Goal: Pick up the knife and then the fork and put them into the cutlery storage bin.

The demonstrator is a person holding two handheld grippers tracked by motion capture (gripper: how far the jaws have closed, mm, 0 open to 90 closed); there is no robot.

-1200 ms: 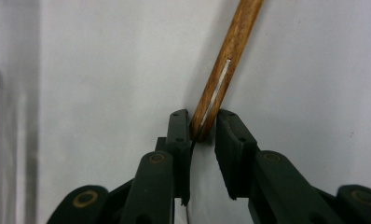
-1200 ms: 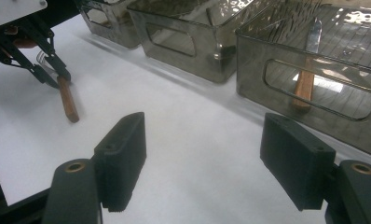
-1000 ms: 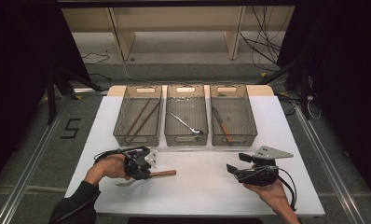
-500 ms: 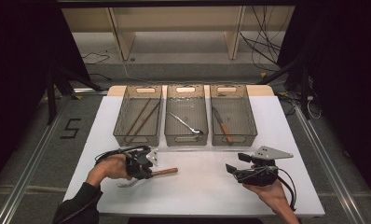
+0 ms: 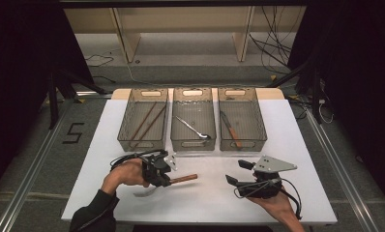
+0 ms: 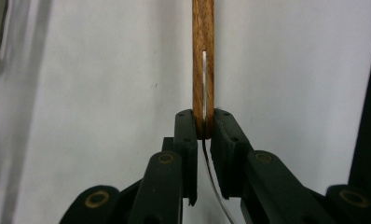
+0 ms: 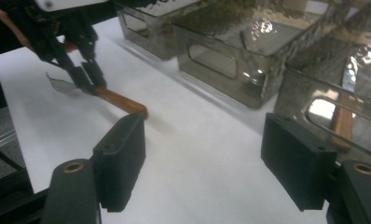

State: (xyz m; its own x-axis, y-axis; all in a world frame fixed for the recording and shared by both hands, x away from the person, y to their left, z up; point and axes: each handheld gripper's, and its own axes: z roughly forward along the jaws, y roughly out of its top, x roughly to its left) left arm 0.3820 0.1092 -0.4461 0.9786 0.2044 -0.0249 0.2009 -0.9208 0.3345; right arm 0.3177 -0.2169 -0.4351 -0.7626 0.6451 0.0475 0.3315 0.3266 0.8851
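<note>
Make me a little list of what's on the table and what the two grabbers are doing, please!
table: white table
left box: clear box with two brown sticks
middle box: clear box with a metal spoon
right box: clear box with a wooden-handled knife
left gripper: left gripper shut on a wooden-handled utensil, near the table's front
utensil's metal end: behind the jaws, kind unclear
right gripper: right gripper open, holding nothing, over the table's front right

left gripper (image 5: 167,178): grips wooden-handled utensil (image 5: 183,179) on table (image 5: 210,193) | right gripper (image 5: 239,172): jaws apart | three bins (image 5: 193,119) behind
</note>
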